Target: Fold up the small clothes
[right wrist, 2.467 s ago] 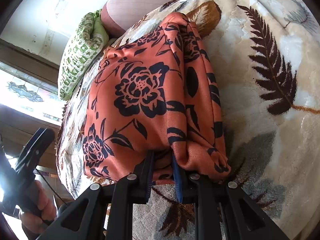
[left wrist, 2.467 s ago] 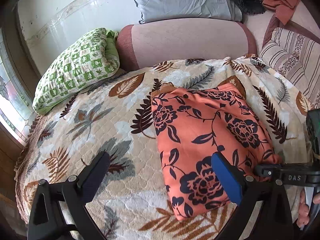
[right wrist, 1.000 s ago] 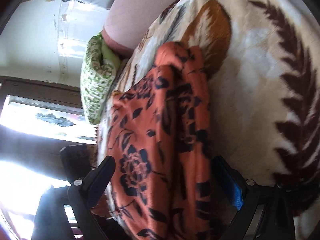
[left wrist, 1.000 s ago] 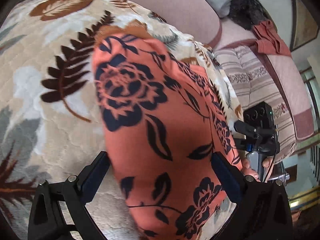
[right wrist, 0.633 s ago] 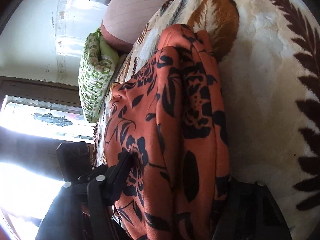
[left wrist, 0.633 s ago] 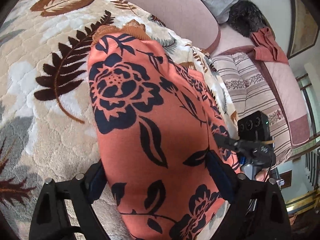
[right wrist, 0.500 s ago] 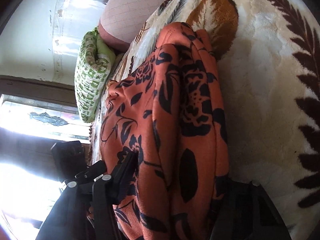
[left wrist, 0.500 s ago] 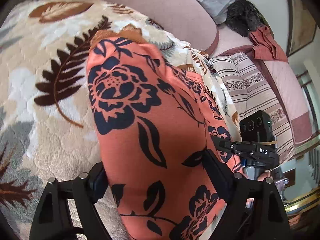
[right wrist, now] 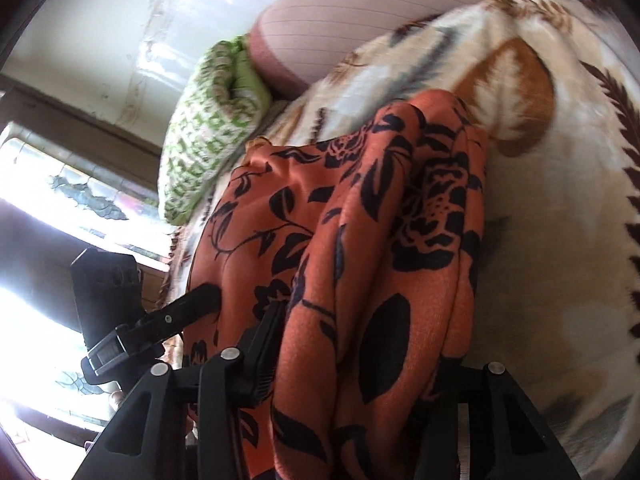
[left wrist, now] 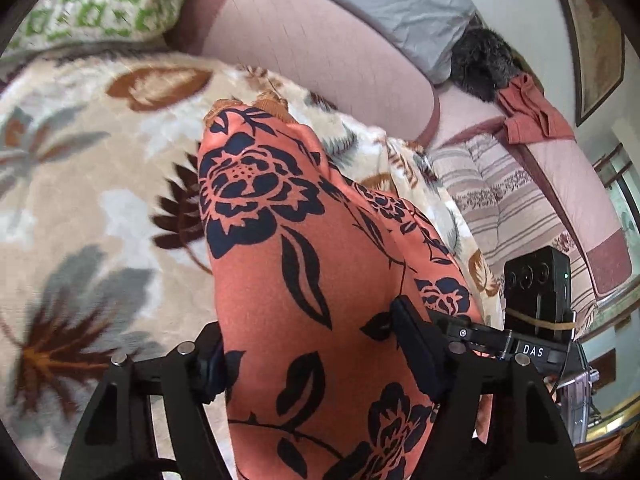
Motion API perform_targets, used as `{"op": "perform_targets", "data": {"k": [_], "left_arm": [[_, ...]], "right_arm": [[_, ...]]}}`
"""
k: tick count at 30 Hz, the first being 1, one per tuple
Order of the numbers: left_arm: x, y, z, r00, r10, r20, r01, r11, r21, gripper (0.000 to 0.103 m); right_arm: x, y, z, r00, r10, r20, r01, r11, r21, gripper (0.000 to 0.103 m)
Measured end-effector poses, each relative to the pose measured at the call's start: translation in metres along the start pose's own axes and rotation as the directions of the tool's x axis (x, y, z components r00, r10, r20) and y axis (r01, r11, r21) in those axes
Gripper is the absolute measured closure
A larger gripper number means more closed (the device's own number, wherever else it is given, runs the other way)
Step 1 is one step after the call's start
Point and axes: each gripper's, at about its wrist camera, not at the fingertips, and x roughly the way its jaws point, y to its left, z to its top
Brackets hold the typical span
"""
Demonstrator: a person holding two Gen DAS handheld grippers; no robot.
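- Here the left gripper [left wrist: 316,348] has its jaws clamped on the folded orange cloth [left wrist: 304,280].
- The right gripper [right wrist: 356,352] clamps it too, above the blanket [left wrist: 80,208].

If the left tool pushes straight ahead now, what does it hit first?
The left tool already straddles the orange floral garment, so it meets more of that cloth first, probably then the leaf-print blanket; depth is unclear.

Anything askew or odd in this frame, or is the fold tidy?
Nothing damaged. The orange floral garment is bunched into thick uneven ridges rather than flat layers, squeezed between both the left gripper and right gripper on the leaf-print blanket.
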Motion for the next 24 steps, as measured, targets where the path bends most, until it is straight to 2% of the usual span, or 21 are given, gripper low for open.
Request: {"op": "perform_targets", "data": {"k": [7,10,13,24], "left_arm": [[-0.057,0.016,-0.011,0.993,0.059,0.105,-0.061,0.998,0.021,0.029],[-0.074,0.025,-0.014,0.988,0.093,0.122,-0.095,0.995,0.018,0.029],[-0.088,0.037,-0.016,0.985,0.099,0.138,-0.100,0.995,0.001,0.029],[-0.095,0.058,-0.025,0.982,0.147,0.122,-0.143,0.989,-0.039,0.029]], "right_arm": [[0.005,0.038,-0.018,0.992,0.114,0.056,-0.112,0.993,-0.031,0.056],[0.015,0.055,-0.028,0.992,0.116,0.050,-0.113,0.992,-0.060,0.056],[0.022,0.067,-0.035,0.989,0.136,0.050,-0.133,0.989,-0.070,0.056],[0.062,0.086,-0.033,0.992,0.122,0.018,-0.121,0.991,-0.062,0.056]]}}
